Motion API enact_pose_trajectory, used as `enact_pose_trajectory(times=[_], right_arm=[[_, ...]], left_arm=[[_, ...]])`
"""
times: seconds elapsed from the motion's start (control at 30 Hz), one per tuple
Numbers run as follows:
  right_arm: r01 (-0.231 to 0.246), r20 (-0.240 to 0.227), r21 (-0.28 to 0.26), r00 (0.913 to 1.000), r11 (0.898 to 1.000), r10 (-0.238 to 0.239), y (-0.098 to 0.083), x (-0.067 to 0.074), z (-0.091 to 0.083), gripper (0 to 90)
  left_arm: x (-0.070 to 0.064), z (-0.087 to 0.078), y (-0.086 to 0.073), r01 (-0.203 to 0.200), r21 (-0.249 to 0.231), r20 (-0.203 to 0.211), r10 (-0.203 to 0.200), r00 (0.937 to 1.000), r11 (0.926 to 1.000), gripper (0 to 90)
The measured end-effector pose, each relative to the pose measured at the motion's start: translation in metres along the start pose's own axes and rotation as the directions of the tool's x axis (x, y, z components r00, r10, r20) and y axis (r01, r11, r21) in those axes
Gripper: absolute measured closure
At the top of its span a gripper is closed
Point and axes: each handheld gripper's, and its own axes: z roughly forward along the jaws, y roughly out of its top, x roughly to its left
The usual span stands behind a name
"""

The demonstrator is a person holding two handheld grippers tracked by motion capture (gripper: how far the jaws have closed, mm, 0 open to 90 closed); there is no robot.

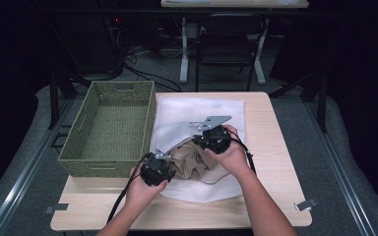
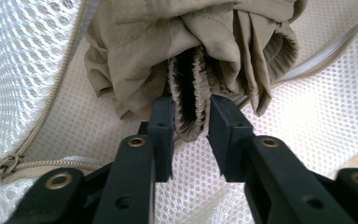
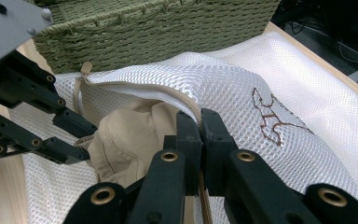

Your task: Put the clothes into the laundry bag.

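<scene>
— Where's the garment sitting?
— The beige garment (image 2: 186,51) is bunching in the mouth of the white mesh bag (image 3: 270,88), mid-table, right of the green basket (image 1: 109,129).
— Grippers?
— My left gripper (image 2: 191,123) is pinching its elastic hem; my right gripper (image 3: 200,133), pressed together, is pinching the bag's zipper edge.

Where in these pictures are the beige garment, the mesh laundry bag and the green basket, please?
beige garment (image 2: 144,51), left gripper view, on its bunched fabric above the jaws.
mesh laundry bag (image 3: 223,77), right gripper view, on its raised upper layer.
green basket (image 1: 109,123), high view, on its woven floor.
</scene>
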Motion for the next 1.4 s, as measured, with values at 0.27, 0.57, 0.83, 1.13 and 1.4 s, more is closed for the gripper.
enact_pose_trajectory(times=[0.27,0.57,0.83,1.13,1.4], right_arm=[[0.002,-0.001,0.001,1.0000,1.000,-0.002,0.000,0.001,0.000,87.8],[0.006,-0.002,0.003,1.0000,1.000,-0.006,0.001,0.003,0.001,87.8],[0.011,-0.003,0.002,0.9999,1.000,-0.011,0.001,0.004,0.000,87.8],[0.011,-0.005,0.001,0.9999,1.000,-0.011,0.001,0.004,0.000,87.8],[0.015,-0.006,0.004,0.9999,1.000,-0.015,0.001,0.005,0.001,87.8]], left_arm=[[-0.001,0.001,0.002,0.004,-0.011,0.005,-0.004,1.0000,0.9999,78.1],[0.000,0.006,0.005,0.021,-0.020,0.007,-0.020,0.9998,0.9996,80.1],[0.000,0.011,0.013,0.035,-0.028,-0.007,-0.035,0.9994,0.9990,80.1],[0.001,0.014,0.021,0.044,-0.031,-0.006,-0.044,0.9990,0.9986,80.1],[0.001,0.016,0.030,0.042,-0.038,-0.014,-0.043,0.9990,0.9984,80.2]])
